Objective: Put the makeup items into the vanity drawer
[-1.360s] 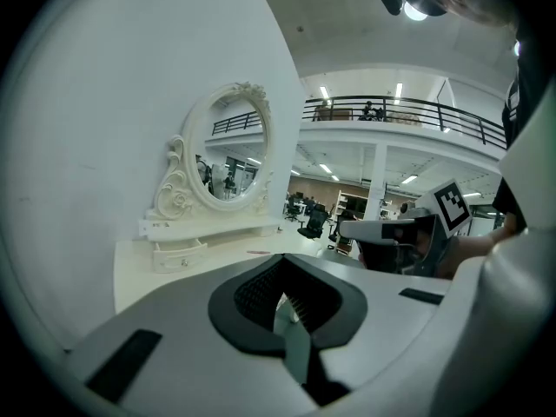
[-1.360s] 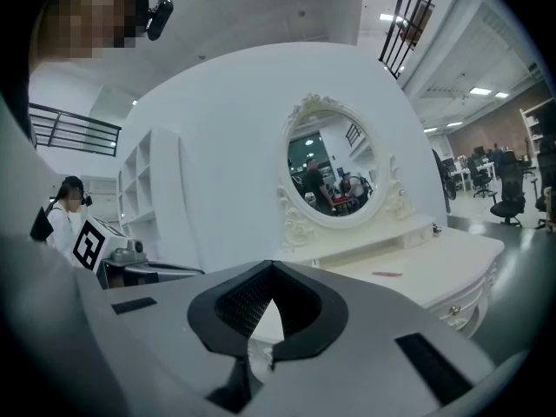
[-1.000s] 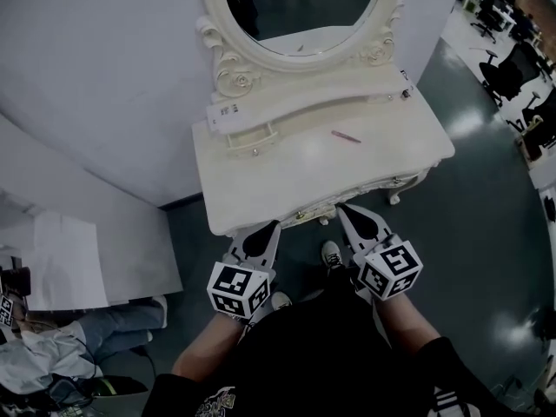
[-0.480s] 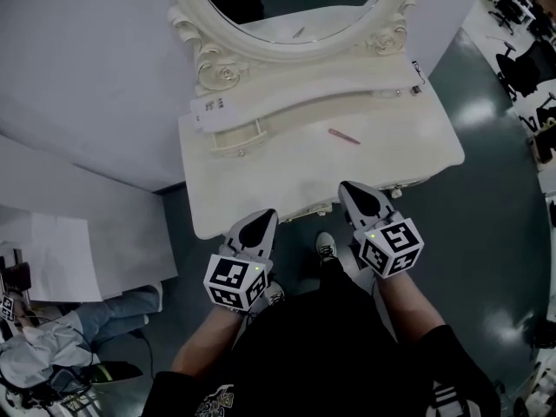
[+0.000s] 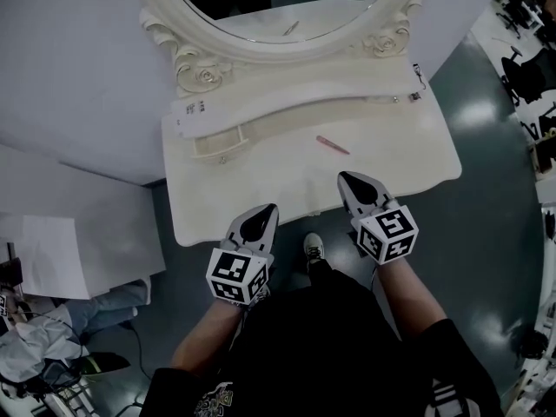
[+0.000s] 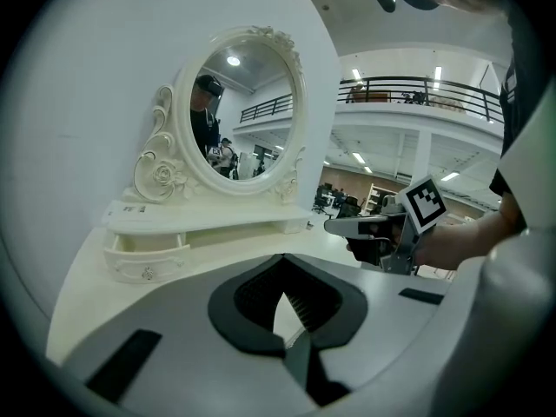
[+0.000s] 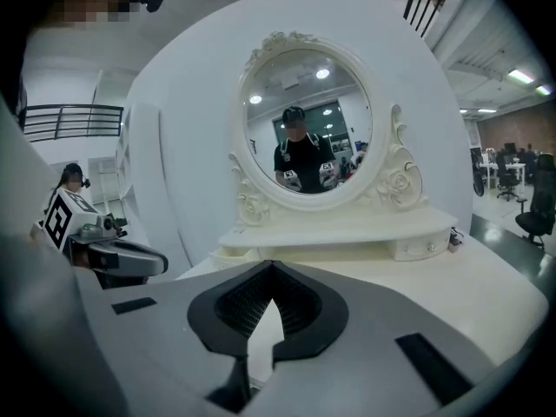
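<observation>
A thin pink makeup stick [image 5: 333, 145] lies on the cream vanity top [image 5: 261, 189], right of its middle. At the left of the vanity's raised shelf a small drawer [image 5: 217, 143] [image 6: 143, 254] stands pulled out; a matching drawer [image 5: 393, 99] [image 7: 426, 248] at the right is closed. My left gripper [image 5: 261, 217] [image 6: 280, 261] is shut and empty at the table's front edge. Also shut and empty, my right gripper [image 5: 354, 183] [image 7: 272, 266] hovers over the front of the top, a short way in front of the pink stick.
The oval mirror [image 5: 278, 7] rises behind the shelf, with a white label [image 5: 193, 109] at the shelf's left end. A white board [image 5: 78, 250] leans at the left, and a person [image 5: 52, 337] sits on the floor below it. Dark floor lies to the right.
Both grippers have moved forward towards the vanity; the right one has gone from the front edge to over the top, nearer the pink stick. Both stay shut.
</observation>
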`<state>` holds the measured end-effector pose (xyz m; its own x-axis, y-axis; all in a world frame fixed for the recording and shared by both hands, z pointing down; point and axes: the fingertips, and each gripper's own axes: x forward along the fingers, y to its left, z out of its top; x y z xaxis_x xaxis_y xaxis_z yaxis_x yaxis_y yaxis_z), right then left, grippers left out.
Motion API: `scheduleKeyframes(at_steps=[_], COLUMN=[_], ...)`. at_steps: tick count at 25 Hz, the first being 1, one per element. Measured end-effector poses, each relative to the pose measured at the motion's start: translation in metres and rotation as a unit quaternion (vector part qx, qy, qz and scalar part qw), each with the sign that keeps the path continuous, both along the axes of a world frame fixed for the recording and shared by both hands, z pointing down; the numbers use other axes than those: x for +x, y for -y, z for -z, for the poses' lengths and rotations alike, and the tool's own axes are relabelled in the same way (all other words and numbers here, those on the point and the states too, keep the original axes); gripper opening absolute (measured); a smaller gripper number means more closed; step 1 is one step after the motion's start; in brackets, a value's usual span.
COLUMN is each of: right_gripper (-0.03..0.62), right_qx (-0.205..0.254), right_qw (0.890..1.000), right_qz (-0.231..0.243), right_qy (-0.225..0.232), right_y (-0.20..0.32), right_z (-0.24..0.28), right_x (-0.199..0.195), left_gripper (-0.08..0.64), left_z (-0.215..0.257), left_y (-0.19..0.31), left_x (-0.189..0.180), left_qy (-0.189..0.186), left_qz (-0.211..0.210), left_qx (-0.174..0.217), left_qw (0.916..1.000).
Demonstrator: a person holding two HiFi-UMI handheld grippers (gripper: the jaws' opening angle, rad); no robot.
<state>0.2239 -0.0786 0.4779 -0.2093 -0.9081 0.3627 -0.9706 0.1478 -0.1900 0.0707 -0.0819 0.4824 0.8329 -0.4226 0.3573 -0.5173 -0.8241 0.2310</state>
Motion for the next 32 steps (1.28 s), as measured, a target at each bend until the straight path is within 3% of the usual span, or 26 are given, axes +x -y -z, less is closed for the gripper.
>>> scheduleKeyframes(at_steps=[17, 20, 22, 32], right_gripper=[0.031, 0.040, 0.080, 0.097], right_qx=[-0.082, -0.103, -0.116, -0.180], right_qw=[0.992, 0.987, 0.984, 0.960], right_qz=[0.087, 0.106, 0.118, 0.176], right_qy=[-0.045, -0.058, -0.065, -0.126], right_y=[0.061, 0.071, 0.078, 0.101], right_z=[-0.081, -0.097, -0.108, -0.158], right_x=[0.053, 0.059, 0.062, 0.070], left_gripper=[0.000, 0.000, 0.000, 0.000], left_z=[-0.025, -0.027, -0.029, -0.037], left_y=[0.023, 0.024, 0.024, 0.028], left_x=[0.041, 0.042, 0.043, 0.035], left_qy=[0.018, 0.022, 0.024, 0.032], left_qz=[0.054, 0.065, 0.070, 0.093], left_qx=[-0.023, -0.029, -0.033, -0.042], left_qw=[0.9981, 0.9973, 0.9967, 0.9942])
